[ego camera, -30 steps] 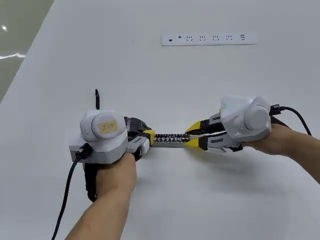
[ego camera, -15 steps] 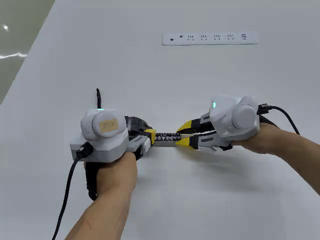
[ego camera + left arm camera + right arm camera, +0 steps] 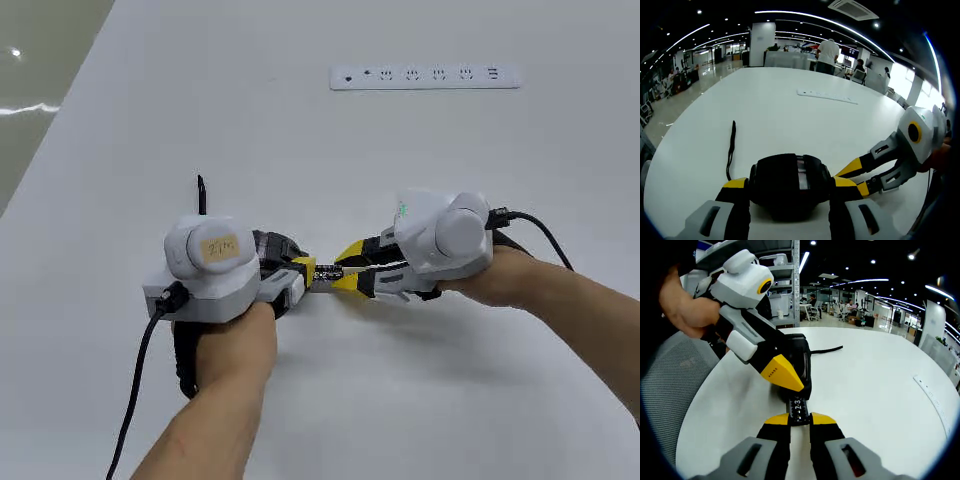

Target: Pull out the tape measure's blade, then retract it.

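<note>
One white bench [image 3: 300, 130], one power strip [image 3: 425, 77]. Two units: left hand-held gripper [image 3: 290, 278] clamped on black tape measure [image 3: 789, 175], which rests on the bench. Right hand-held gripper [image 3: 800, 419] pinches the short exposed blade [image 3: 797, 407]. Right gripper view resolves blade numerals; head view blurs them. One strap [image 3: 731, 145].

A white power strip [image 3: 425, 76] lies flat on the big white table [image 3: 300, 130]. A shiny floor [image 3: 40, 60] shows beside the table. A grey mesh chair [image 3: 670, 390] stands by its edge. Far off, a person [image 3: 829, 50] in white stands.
</note>
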### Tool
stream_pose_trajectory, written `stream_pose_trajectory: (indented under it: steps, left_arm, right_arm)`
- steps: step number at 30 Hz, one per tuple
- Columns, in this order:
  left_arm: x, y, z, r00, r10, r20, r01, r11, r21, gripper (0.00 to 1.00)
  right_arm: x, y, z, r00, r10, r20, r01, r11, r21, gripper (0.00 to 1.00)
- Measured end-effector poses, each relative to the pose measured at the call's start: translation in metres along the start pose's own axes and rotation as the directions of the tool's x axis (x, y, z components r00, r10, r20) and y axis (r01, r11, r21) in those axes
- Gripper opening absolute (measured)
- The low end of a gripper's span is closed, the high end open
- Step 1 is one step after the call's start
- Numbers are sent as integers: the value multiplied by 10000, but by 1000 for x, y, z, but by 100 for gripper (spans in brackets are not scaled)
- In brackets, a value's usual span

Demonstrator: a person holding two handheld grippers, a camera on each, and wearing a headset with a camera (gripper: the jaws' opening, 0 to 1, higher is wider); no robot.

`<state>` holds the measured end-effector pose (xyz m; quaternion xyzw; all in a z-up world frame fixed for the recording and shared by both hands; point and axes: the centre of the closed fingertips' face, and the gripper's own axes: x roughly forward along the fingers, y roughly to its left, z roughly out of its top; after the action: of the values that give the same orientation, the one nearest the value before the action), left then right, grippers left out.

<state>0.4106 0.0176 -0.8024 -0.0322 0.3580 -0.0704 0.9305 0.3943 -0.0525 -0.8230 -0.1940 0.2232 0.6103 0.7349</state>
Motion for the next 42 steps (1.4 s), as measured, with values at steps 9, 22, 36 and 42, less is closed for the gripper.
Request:
stream_pose_trajectory:
  steps: [9,22,36,42]
  left_arm:
    - [0,0,0,10000,-25,14,25,10000,-59,61]
    - [0,1,1,10000,-25,34,25,9999,-122,61]
    - [1,-1,0,10000,-4,68,3,10000,65,62]
    - [1,-1,0,10000,23,65,-23,9999,99,63]
  right_arm:
    - [13,2,9,10000,38,91,-38,10000,36,13]
    - [17,2,12,10000,71,62,-71,10000,-10,13]
    - [19,3,9,9999,63,-128,-66,9998,-208,14]
    - [19,3,9,9999,82,-140,-85,9997,-219,14]
